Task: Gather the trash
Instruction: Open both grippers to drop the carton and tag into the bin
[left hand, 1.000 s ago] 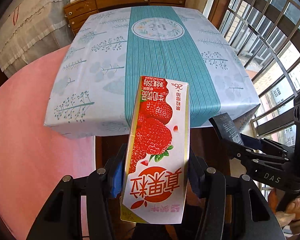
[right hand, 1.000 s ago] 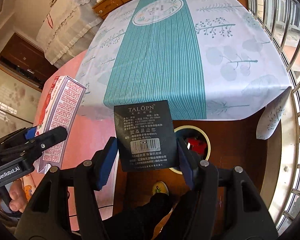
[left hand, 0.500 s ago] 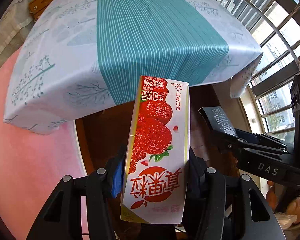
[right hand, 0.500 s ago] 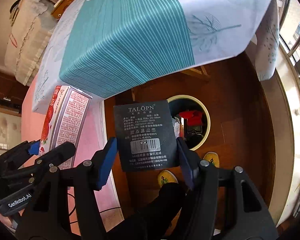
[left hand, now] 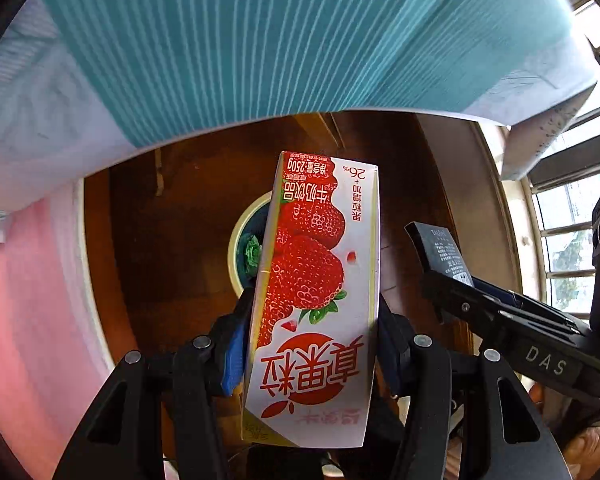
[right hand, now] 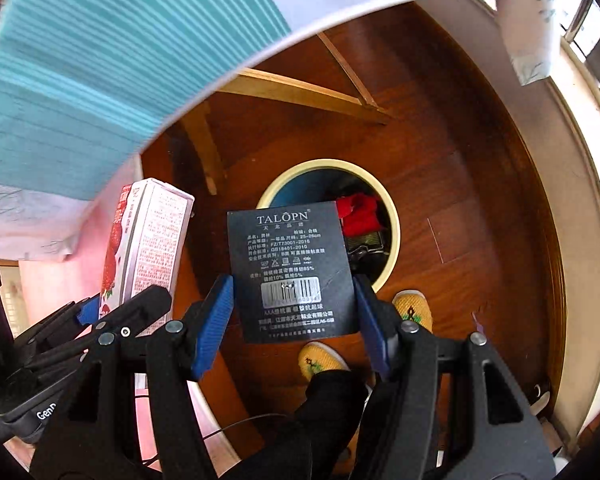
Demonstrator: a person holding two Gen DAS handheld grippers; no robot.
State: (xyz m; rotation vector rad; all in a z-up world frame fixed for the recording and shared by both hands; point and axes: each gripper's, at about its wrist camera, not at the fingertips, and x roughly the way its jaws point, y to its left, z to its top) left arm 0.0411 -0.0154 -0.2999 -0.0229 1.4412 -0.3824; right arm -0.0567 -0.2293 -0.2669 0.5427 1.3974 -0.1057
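While clamped, "TALOPN" card [right hand: 290,272], bin-side.

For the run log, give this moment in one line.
left gripper: holds carton | right gripper: holds card | both above bin

Both wrist cameras look steeply down along their jaws, close above the wooden floor [right hand: 460,184]. Each frames the same round waste bin [left hand: 233,248] [right hand: 394,216] beneath the tablecloth's [left hand: 260,40] edge.

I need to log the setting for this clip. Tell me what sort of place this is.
Most likely a room in a home, perhaps a dining area. A tablecloth in teal stripes hangs over a table, the wooden floor holds a round trash bin, and barred windows stand to one side.
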